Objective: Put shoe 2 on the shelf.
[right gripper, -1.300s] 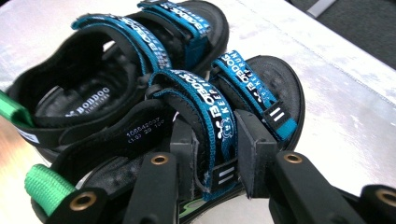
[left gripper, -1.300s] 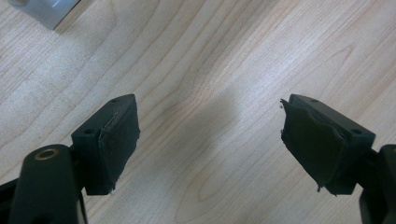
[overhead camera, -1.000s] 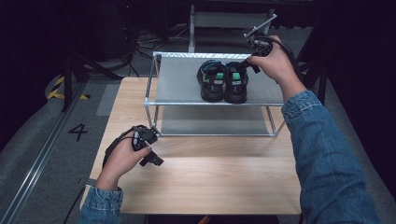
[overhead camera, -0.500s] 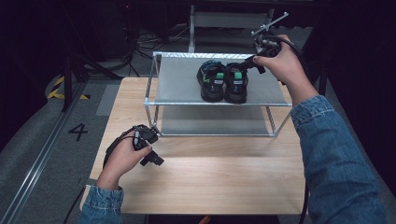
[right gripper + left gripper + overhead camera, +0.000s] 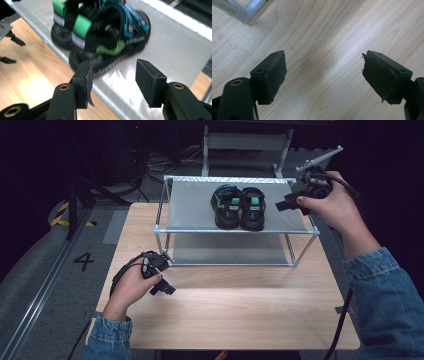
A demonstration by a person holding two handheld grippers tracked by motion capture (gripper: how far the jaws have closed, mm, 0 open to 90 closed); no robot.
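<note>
Nearest the person, the left claw [image 5: 167, 289] rests low over the wooden worktop [image 5: 240, 310], just in front of the metal rack's [image 5: 165, 227] near left leg; its jaws stand wide apart with only bare wood between them. Beyond it the rack stands on the worktop, and on its top shelf, right of the middle, sits the pair of sandals [image 5: 239, 206], side by side, heels toward the person. Beside the rack's right end the right claw [image 5: 281, 206] hangs just off the shelf edge, near the right-hand sandal; its jaws have just been opening and now gape with nothing held. The placing step looks done: the sandals are set and released. The next move, I judge, calls for drawing the right claw clear without knocking the shoes.
</note>
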